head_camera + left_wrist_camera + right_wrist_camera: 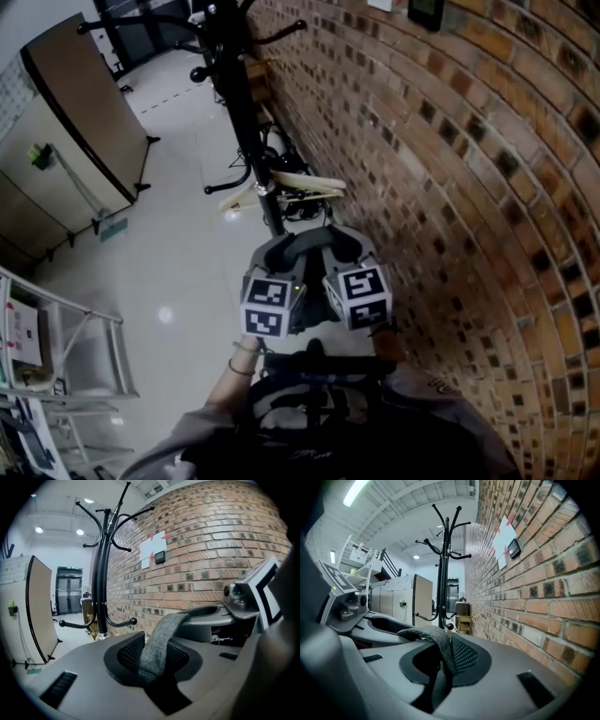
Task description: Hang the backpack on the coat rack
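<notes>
The black coat rack (246, 112) stands ahead by the brick wall, its hooks (123, 520) above both grippers. The dark backpack (319, 412) hangs low against the person. Its grey woven handle strap (314, 242) arches between the two grippers. My left gripper (278, 261) is shut on one end of the strap (159, 641). My right gripper (349, 251) is shut on the other end (439, 644). In the left gripper view the rack pole (99, 588) is at the left. The rack (443, 569) rises straight ahead in the right gripper view.
A brick wall (450, 187) runs close along the right. Pale wooden hangers (281, 186) hang low on the rack. A beige partition (80, 122) stands at the left and a metal shelf frame (66, 352) at the lower left. A yellow stool (464, 622) sits beyond the rack.
</notes>
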